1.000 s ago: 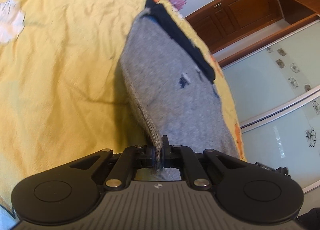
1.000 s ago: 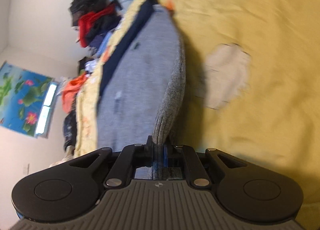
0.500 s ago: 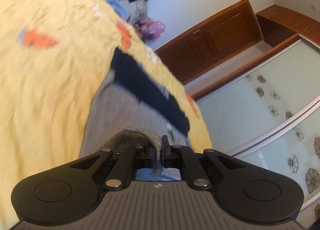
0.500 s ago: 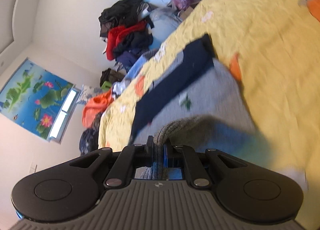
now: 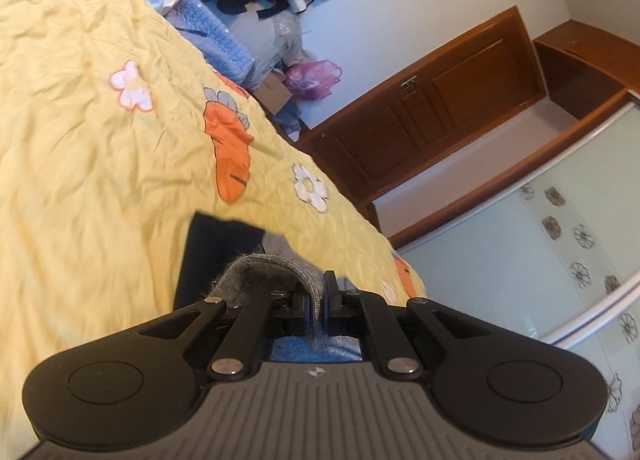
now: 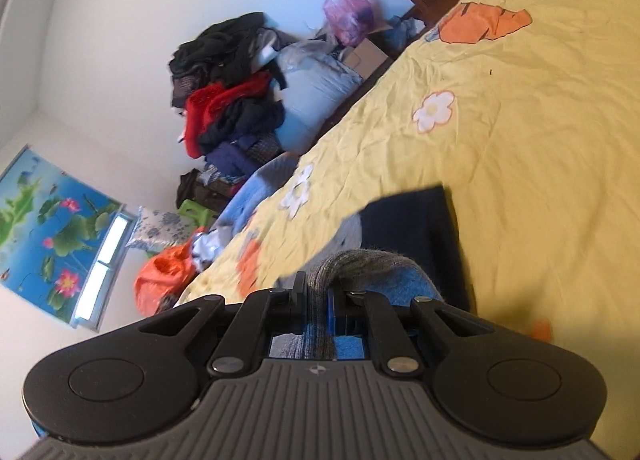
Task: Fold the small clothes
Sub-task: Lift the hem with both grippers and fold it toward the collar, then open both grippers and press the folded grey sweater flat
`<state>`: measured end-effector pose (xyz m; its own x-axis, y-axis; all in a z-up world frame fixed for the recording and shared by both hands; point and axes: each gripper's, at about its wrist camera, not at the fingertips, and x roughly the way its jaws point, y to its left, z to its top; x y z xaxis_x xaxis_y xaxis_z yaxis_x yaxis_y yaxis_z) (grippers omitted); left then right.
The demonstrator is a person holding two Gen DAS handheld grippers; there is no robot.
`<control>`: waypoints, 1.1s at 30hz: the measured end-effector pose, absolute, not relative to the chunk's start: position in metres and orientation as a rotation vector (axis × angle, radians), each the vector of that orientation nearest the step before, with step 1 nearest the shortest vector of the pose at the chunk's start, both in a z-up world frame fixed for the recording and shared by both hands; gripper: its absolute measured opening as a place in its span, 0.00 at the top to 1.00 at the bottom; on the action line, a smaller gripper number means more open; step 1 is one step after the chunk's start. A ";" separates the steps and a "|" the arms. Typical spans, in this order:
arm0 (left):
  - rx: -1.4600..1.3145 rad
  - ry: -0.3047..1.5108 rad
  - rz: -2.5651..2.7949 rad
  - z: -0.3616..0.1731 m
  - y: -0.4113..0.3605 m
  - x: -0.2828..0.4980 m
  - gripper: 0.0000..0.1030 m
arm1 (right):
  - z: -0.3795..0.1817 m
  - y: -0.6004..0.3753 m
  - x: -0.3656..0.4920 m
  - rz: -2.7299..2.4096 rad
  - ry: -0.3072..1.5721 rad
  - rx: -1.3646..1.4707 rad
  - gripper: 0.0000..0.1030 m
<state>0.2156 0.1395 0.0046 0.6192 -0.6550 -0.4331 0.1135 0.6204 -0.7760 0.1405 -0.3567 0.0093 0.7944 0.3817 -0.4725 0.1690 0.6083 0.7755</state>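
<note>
Left wrist view shows the left hand-held gripper [image 5: 316, 302] clamped on the grey sweater's ribbed hem [image 5: 272, 268], the right hand-held gripper [image 6: 316, 300] likewise, with the navy band [image 6: 416, 220] lying just ahead on the yellow bed [image 5: 100, 148].

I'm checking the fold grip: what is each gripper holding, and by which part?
Both hold the same grey knit garment by its ribbed edge: the left gripper pinches one stretch of the edge, the right gripper another, fingers shut on the fabric.
</note>
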 end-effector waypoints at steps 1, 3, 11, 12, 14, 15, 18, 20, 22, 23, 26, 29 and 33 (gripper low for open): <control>-0.780 0.795 -0.485 -0.001 0.138 0.229 0.95 | 0.004 -0.358 0.154 0.133 0.676 0.921 0.86; -0.768 0.812 -0.476 -0.011 0.134 0.254 0.95 | -0.008 -0.361 0.178 0.106 0.693 0.910 0.86; -0.765 0.866 -0.441 -0.042 0.119 0.314 0.95 | -0.043 -0.367 0.239 0.059 0.741 0.895 0.86; -0.769 0.874 -0.438 -0.046 0.119 0.319 0.95 | -0.043 -0.366 0.242 0.048 0.741 0.880 0.86; -0.773 0.905 -0.428 -0.056 0.118 0.326 0.94 | -0.047 -0.366 0.251 0.051 0.748 0.875 0.85; -0.771 0.910 -0.413 -0.061 0.117 0.329 0.94 | -0.049 -0.365 0.256 0.040 0.774 0.861 0.82; -0.763 0.985 -0.362 -0.074 0.117 0.341 0.86 | -0.055 -0.365 0.262 0.011 0.785 0.892 0.74; -0.774 0.965 -0.352 -0.074 0.121 0.340 0.83 | -0.053 -0.363 0.259 0.013 0.784 0.865 0.60; -0.727 0.941 -0.338 -0.061 0.123 0.334 0.47 | -0.045 -0.365 0.252 0.012 0.757 0.865 0.43; -0.691 0.915 -0.321 -0.051 0.124 0.327 0.30 | -0.039 -0.367 0.248 0.021 0.741 0.860 0.40; -0.624 0.836 -0.398 -0.019 0.119 0.298 0.10 | -0.015 -0.357 0.234 0.076 0.708 0.723 0.39; -0.663 0.846 -0.499 -0.013 0.107 0.273 0.02 | -0.001 -0.329 0.228 0.110 0.703 0.507 0.39; -0.661 0.907 -0.550 -0.046 0.079 0.265 0.02 | -0.011 -0.295 0.232 0.141 0.725 0.269 0.34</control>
<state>0.2650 0.0787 -0.0457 0.5071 -0.6799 -0.5297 0.1547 0.6764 -0.7201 0.2320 -0.2945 -0.0105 0.7407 0.2198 -0.6348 -0.0347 0.9562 0.2906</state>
